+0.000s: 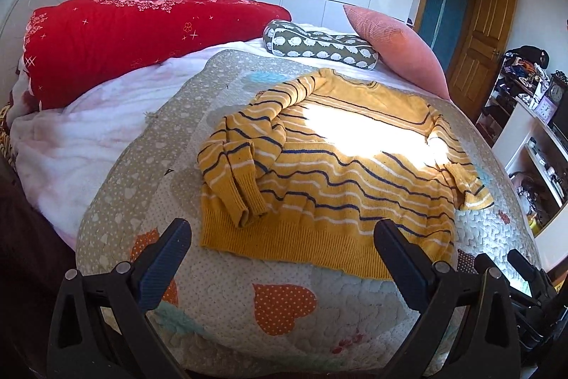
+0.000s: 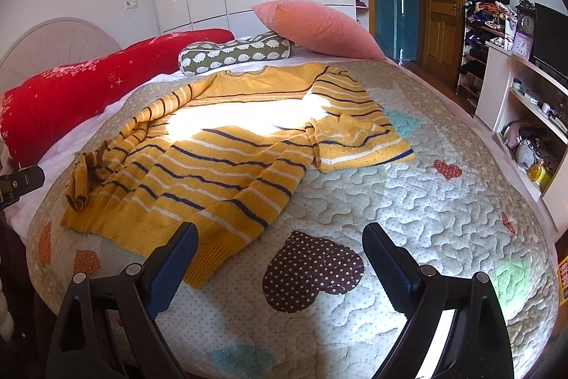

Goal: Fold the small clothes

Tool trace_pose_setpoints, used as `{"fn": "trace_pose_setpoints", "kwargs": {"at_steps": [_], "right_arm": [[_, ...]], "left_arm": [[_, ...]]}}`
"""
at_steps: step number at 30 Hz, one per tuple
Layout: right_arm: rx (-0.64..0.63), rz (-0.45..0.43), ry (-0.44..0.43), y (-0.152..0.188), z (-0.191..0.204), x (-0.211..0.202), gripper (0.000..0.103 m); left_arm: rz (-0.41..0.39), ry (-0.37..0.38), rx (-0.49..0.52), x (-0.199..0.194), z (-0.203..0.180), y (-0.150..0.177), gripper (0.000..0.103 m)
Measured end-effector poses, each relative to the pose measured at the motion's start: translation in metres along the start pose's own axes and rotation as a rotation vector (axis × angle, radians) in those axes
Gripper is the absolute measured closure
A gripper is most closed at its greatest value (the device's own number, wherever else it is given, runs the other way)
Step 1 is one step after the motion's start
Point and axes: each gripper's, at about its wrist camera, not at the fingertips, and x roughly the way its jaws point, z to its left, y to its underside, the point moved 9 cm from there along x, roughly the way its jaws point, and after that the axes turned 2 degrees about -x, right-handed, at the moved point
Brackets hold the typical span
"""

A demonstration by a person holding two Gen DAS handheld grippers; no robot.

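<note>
One striped sweater (image 1: 340,166) is counted on one quilt (image 1: 248,325). Two hand-held grippers are seen: left (image 1: 282,258), right (image 2: 280,258). Three pillows are counted: red (image 1: 142,38), patterned (image 1: 319,47), pink (image 1: 401,48).

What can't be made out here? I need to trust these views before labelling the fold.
- Sweater chest: washed out by sun glare in both views.
- Sweater's underside: hidden against the quilt.
- Left sleeve: bunched, so its folds hide each other.
- Shelf items: too small, at the right edge.
</note>
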Motion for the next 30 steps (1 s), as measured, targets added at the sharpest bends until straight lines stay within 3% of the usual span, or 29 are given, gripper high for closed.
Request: {"fn": "trace_pose_setpoints", "kwargs": {"at_steps": [23, 30], "right_arm": [[0.027, 0.053, -0.018, 0.009, 0.001, 0.011, 0.007], [0.089, 0.065, -0.027, 0.009, -0.015, 0.014, 0.007]], "left_arm": [[0.039, 0.021, -0.010, 0.010, 0.002, 0.006, 0.001], [0.048, -0.022, -0.124, 0.019, 0.055, -0.005, 0.001]]}}
